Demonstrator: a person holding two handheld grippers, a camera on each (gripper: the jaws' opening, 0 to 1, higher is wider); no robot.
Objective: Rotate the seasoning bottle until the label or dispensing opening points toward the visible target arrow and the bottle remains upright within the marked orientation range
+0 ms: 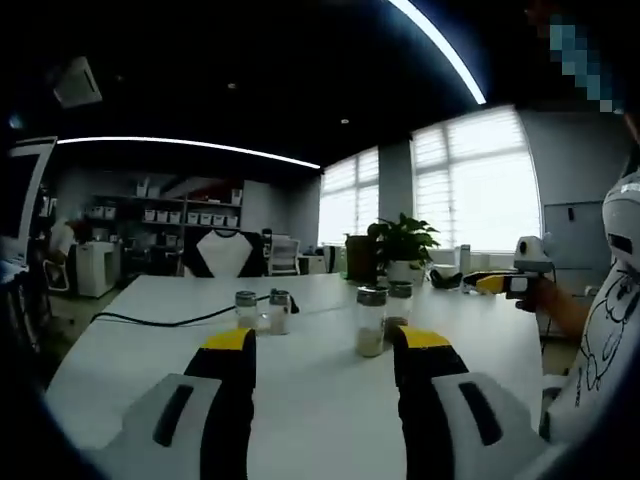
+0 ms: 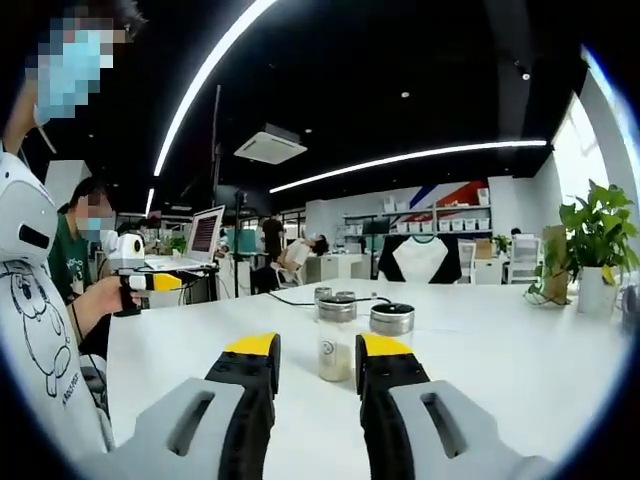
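Seasoning bottle (image 2: 335,338) stands upright on white table (image 2: 520,350), w/ pale powder in lower part and a small round mark on its glass; mark too small to read. In right gripper view it sits just ahead of right gripper (image 2: 314,368), seen in the gap betw. the yellow-tipped jaws; can't tell if tips touch it. Jaws moderately apart, nothing gripped. A 2nd jar (image 2: 392,320) w/ metal cap is just right of the bottle, base hidden behind the right jaw. Two more jars (image 2: 333,295) behind, mostly hidden.

In left gripper view same bottle (image 1: 370,322) is upright betw. the jaw tips but farther off; left gripper (image 1: 325,350) is wide, empty, clear of it. Pair of small jars (image 1: 262,311) left of bottle, black cable (image 1: 160,322) beyond. Potted plant (image 1: 403,245) behind bottle. No target arrow discernible on table.
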